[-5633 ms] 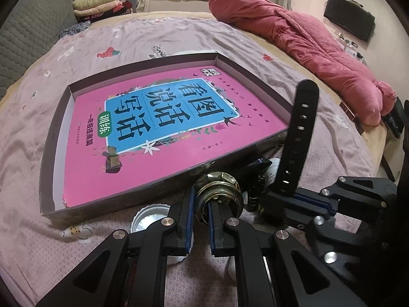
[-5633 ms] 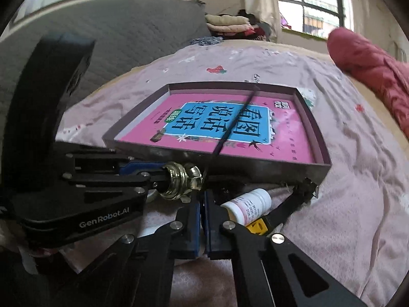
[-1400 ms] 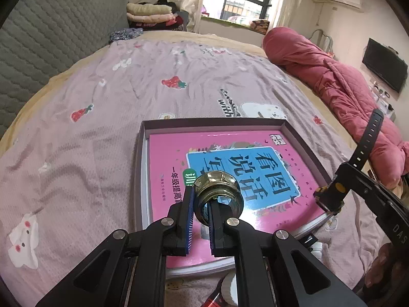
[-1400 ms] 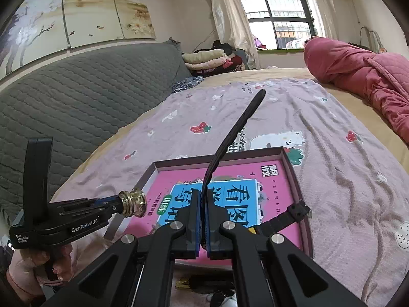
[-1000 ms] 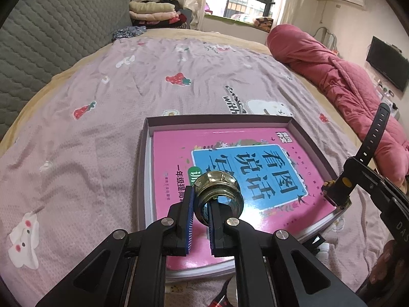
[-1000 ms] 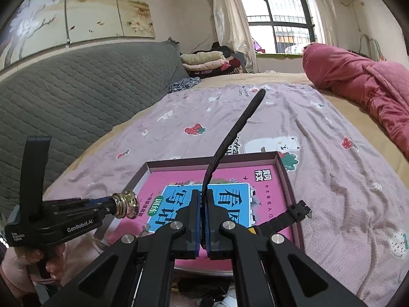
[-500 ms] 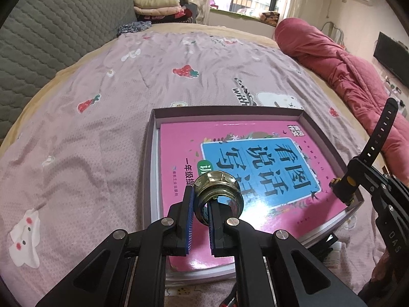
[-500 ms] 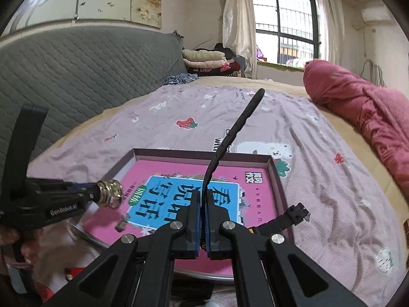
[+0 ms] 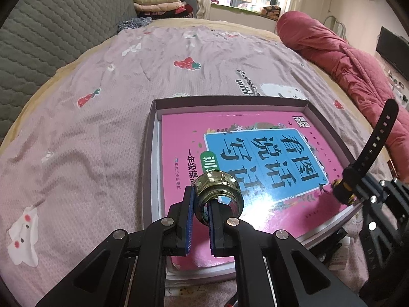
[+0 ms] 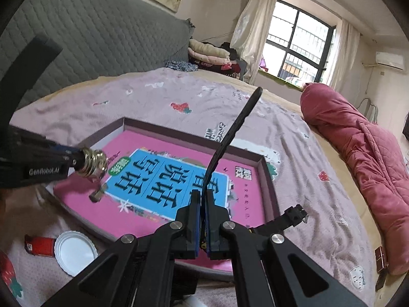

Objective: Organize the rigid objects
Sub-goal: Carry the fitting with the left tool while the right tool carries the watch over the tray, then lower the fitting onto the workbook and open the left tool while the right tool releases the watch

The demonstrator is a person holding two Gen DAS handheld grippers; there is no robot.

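A shallow purple box [image 9: 153,133] [image 10: 268,179] lies on the bed with a pink and blue book [image 9: 230,138] [image 10: 163,179] flat inside it. My left gripper [image 9: 200,202] [image 10: 94,165] is shut on a small brass ring-shaped fitting [image 9: 217,192] [image 10: 93,163], held over the book's near left part. My right gripper [image 10: 202,202] is shut on a black watch [image 10: 235,128], whose strap [image 9: 378,133] sticks up over the box's right side and whose buckle end [image 10: 294,215] hangs to the right.
The bed has a pink sheet [image 9: 89,128] with strawberry prints. A red quilt [image 10: 363,153] lies along the right. A white lid [image 10: 74,252] and a red tube [image 10: 38,245] lie in front of the box. A white bottle [image 9: 340,255] peeks out by the box's corner.
The right gripper has rolled and sunk a little toward the box with the watch. The left gripper keeps the brass fitting almost still over the book.
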